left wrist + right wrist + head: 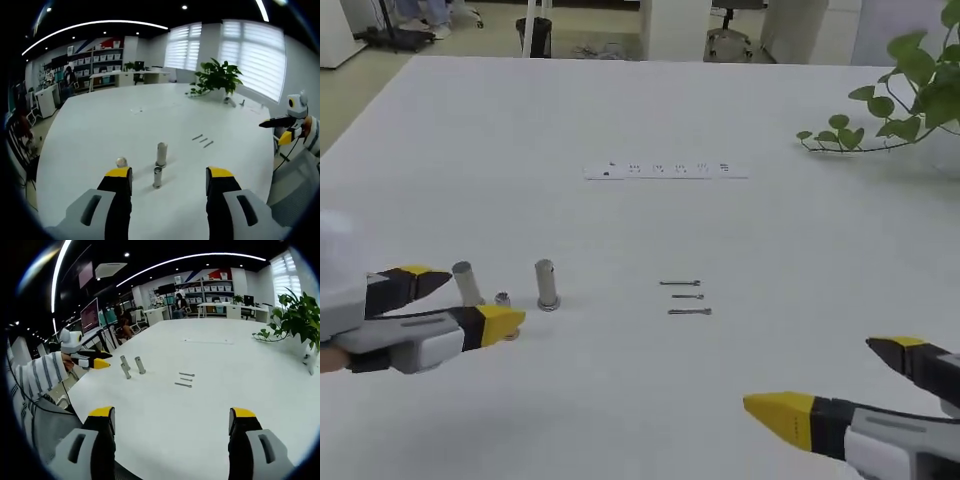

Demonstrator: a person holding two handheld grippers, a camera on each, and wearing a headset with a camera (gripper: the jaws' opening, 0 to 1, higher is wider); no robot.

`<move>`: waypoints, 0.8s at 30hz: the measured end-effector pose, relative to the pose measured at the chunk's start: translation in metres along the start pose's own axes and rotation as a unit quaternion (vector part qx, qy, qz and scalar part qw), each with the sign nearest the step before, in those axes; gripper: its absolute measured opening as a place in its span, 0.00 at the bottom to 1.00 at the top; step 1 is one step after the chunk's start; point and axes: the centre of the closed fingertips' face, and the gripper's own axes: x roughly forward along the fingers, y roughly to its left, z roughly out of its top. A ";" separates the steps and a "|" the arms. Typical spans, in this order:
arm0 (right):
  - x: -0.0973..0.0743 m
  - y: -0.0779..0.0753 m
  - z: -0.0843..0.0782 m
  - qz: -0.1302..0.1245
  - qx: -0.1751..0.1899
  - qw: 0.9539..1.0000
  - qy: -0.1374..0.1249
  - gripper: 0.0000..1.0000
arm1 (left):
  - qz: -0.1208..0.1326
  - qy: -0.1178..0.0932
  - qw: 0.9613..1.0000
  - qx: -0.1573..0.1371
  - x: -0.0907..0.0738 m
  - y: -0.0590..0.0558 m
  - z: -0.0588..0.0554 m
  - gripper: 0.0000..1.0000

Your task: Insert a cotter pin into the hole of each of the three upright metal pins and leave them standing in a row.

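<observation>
My left gripper [169, 175] is wide open and holds nothing. Its fingers [500, 320] sit on either side of the three metal pins [547, 285] at the near left of the tabletop [650, 120]. My right gripper [172, 412] is also agape and empty, near right. The three cotter pins [687, 296] lie flat in a small stack of lines mid-table, well apart from both grippers. I judge them light, thin and springy, likely to skid, so I'd pinch one by its looped head. The metal pins look solid, smooth and easily tipped; I'd grip one low on the shank.
</observation>
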 end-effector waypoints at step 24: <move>-0.003 0.011 -0.007 -0.012 -0.003 1.000 0.003 0.92 | -0.018 0.072 0.996 0.054 0.032 -0.003 -0.022 0.42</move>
